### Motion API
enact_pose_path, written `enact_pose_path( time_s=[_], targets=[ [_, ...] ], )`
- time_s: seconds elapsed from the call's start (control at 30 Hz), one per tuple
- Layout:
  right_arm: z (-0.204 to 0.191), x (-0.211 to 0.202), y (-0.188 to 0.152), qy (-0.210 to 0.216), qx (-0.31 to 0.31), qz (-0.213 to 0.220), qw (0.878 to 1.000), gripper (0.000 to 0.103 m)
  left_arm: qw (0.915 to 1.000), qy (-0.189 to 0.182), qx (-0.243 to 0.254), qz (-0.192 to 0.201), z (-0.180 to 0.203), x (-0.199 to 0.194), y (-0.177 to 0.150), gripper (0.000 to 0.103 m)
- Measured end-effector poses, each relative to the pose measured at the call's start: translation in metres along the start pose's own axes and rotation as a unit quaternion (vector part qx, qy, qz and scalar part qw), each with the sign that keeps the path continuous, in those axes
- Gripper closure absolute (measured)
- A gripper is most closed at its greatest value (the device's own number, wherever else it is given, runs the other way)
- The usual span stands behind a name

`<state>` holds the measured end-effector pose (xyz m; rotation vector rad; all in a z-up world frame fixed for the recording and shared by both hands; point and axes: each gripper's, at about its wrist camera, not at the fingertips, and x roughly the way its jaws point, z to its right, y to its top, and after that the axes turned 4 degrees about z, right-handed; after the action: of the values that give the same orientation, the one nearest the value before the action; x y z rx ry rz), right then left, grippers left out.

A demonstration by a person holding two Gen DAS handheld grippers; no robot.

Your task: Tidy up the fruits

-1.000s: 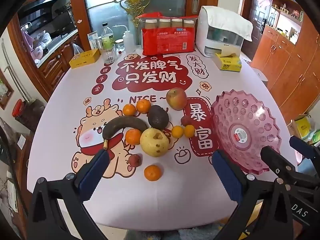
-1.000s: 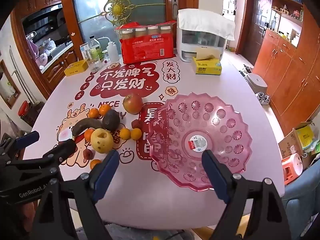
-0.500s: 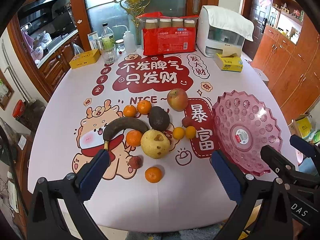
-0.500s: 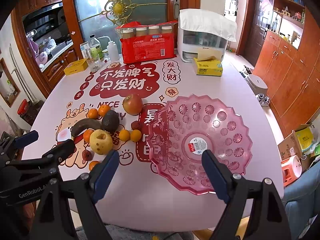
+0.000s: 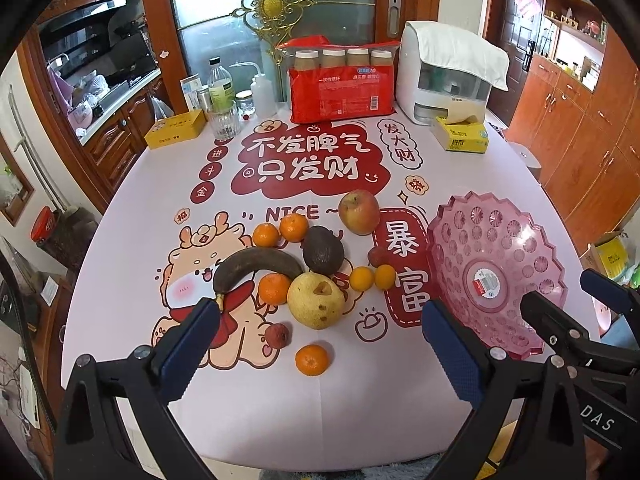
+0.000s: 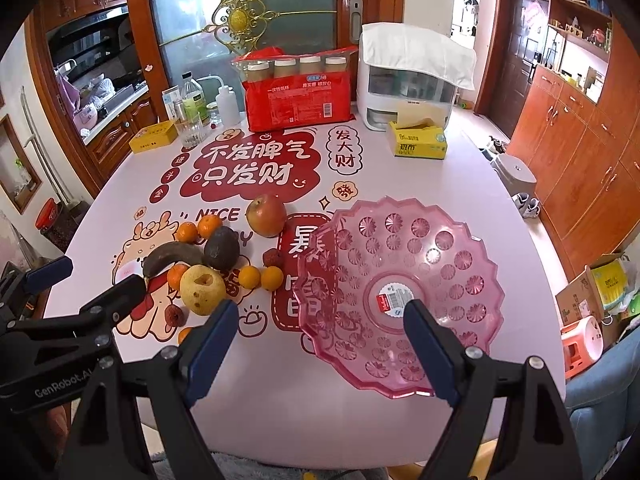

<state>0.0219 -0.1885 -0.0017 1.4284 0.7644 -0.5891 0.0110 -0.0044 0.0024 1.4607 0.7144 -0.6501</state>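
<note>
Loose fruit lies mid-table: a red apple (image 5: pixel 359 212), a dark avocado (image 5: pixel 322 250), a blackened banana (image 5: pixel 256 266), a yellow pear (image 5: pixel 316 300), several small oranges (image 5: pixel 312 359) and two lychees (image 5: pixel 277 335). To their right stands an empty pink plastic fruit plate (image 5: pixel 496 276), also in the right wrist view (image 6: pixel 400 292). My left gripper (image 5: pixel 316 344) hovers open over the near table edge, in front of the fruit, holding nothing. Before the plate, my right gripper (image 6: pixel 320 344) is open and empty as well. The apple (image 6: pixel 266 215) and pear (image 6: pixel 202 289) lie left of it.
At the table's far end stand a red pack of bottles (image 5: pixel 340 84), a white appliance under a cloth (image 5: pixel 448 76), a yellow tissue box (image 5: pixel 460 138), a yellow tin (image 5: pixel 174 130), a glass and bottles (image 5: pixel 222 92). Wooden cabinets (image 6: pixel 580 152) line the right.
Both grippers have drifted slightly; the plate and fruit sit a touch differently in each view. Nothing on the table has moved, and both grippers stay open.
</note>
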Motion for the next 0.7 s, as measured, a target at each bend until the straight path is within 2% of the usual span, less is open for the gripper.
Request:
enact_pose_path(
  time_s=[0.7],
  targets=[
    [-0.003,-0.0073,0.0,-0.002,-0.001,0.003,1.0,0.018,1.0,-0.001,0.002,0.0,0.0016,-0.0019,0.0027,0.002]
  ],
)
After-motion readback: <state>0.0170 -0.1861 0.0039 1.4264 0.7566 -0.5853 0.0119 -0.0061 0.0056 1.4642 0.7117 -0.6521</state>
